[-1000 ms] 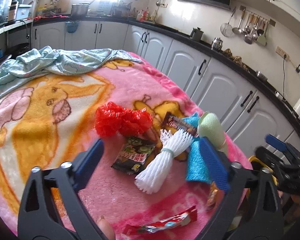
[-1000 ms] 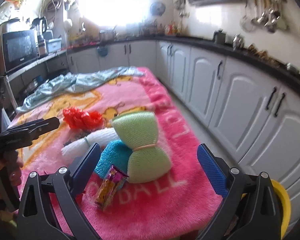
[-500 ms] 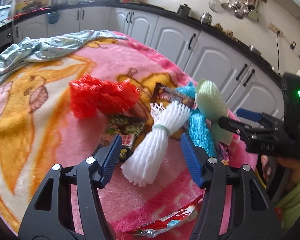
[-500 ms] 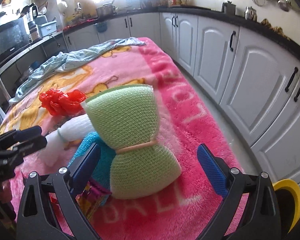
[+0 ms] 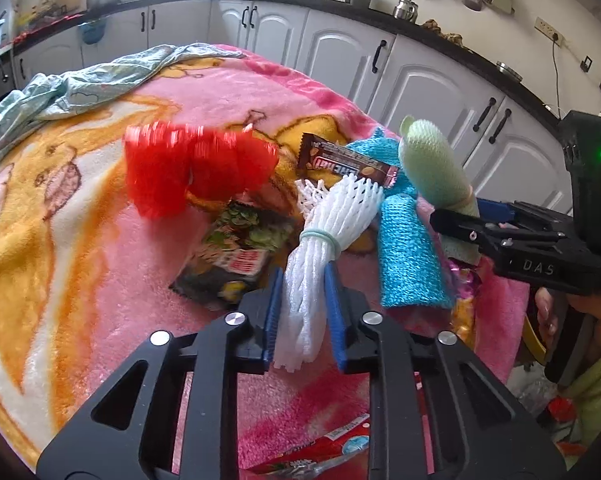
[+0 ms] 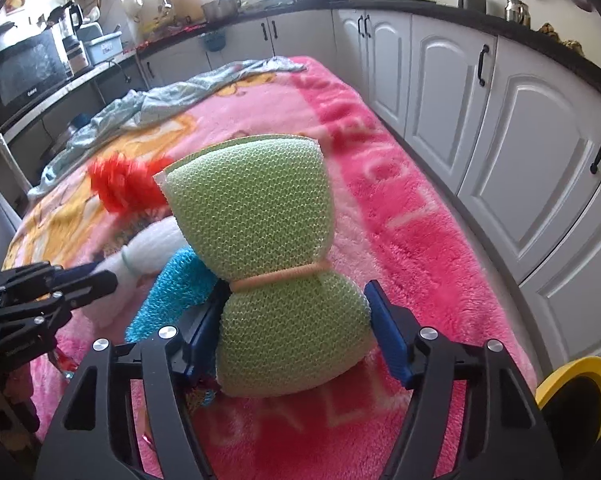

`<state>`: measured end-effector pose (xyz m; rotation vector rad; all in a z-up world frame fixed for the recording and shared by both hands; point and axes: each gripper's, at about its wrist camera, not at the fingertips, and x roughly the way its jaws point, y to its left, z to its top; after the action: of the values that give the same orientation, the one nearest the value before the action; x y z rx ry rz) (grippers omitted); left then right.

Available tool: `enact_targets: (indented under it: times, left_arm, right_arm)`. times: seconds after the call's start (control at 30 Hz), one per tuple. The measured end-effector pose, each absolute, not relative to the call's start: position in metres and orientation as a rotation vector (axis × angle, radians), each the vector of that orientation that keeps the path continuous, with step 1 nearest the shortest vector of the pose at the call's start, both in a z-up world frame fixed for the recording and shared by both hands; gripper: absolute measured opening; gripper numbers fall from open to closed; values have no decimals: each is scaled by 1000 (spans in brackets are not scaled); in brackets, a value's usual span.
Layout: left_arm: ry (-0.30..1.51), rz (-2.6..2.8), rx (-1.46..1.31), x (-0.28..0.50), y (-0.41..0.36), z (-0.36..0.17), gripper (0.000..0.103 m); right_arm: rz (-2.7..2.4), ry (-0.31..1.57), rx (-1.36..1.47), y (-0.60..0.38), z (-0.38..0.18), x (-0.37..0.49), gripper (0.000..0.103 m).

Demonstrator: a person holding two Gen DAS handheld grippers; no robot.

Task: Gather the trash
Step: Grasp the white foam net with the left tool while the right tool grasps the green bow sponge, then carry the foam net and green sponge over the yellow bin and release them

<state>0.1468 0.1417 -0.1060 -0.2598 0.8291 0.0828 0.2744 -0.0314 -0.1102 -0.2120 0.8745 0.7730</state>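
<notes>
Trash lying in a heap on the pink blanket: red net, snack packet, chocolate wrapper, blue mesh. Left gripper, wide a second ago, has just been closing and now pinches the white foam net at lower centre of its view, nearly shut, below the band. Right gripper has just been narrowing too, about half open, pads meeting both sides of the lower lobe of the green sponge; little squeeze showing yet. Means two pieces taken at once, probably ready to lift toward the yellow rim at lower right. Rest of the heap not yet collected.
</notes>
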Motion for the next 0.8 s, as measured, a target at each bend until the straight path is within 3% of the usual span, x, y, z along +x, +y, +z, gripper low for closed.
enact_targets:
  times: [0.8]
  left_arm:
    - [711,-9,-290,126,122,-55,11]
  right_arm:
    - [717,716,-120,-90,-46,234,65]
